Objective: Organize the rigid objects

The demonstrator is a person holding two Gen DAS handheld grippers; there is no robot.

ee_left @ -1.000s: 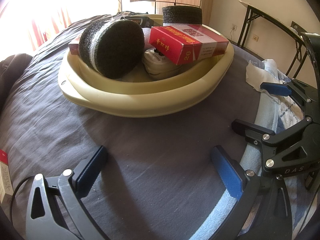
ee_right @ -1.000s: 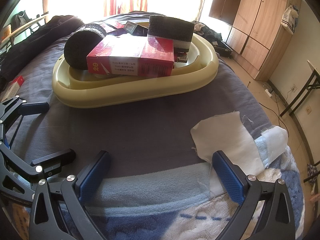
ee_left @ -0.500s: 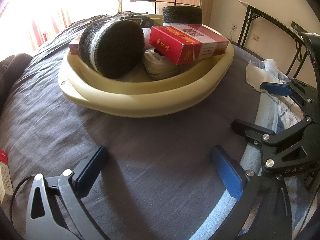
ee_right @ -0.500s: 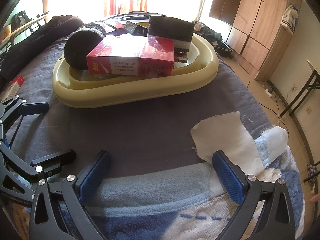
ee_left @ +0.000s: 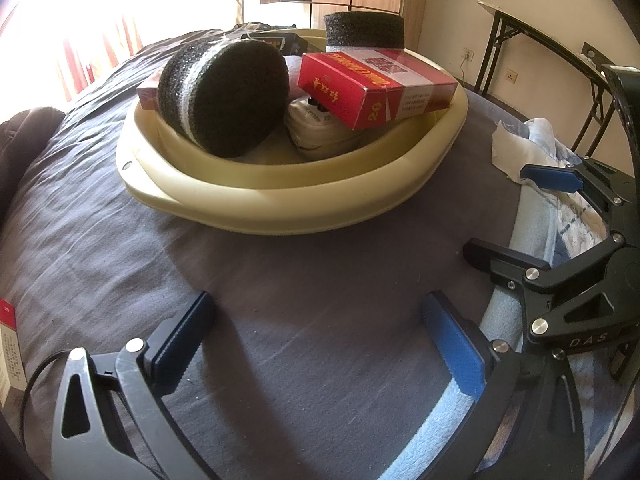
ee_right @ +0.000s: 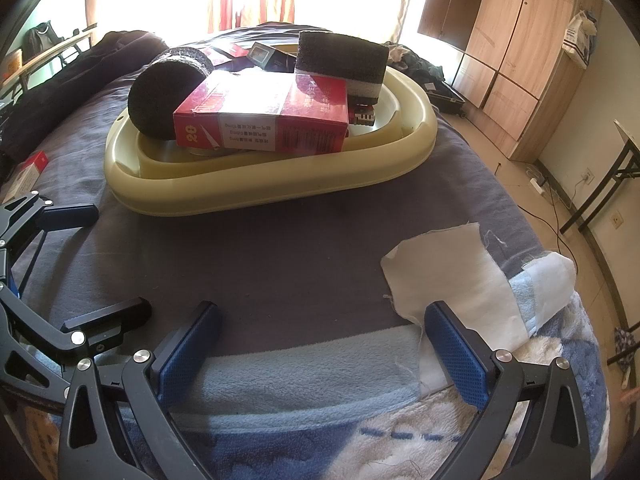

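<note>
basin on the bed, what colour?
Pale cream-yellow basin, plain, no pattern. Clearest in the right wrist view.

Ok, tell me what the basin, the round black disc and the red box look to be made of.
Basin: cream plastic, probably; smooth moulded rim with a soft sheen.
Disc: likely foam or sponge; matte, porous, grainy face, pale middle layer.
Red box: printed cardboard by its folded edges, slightly glossy.
</note>
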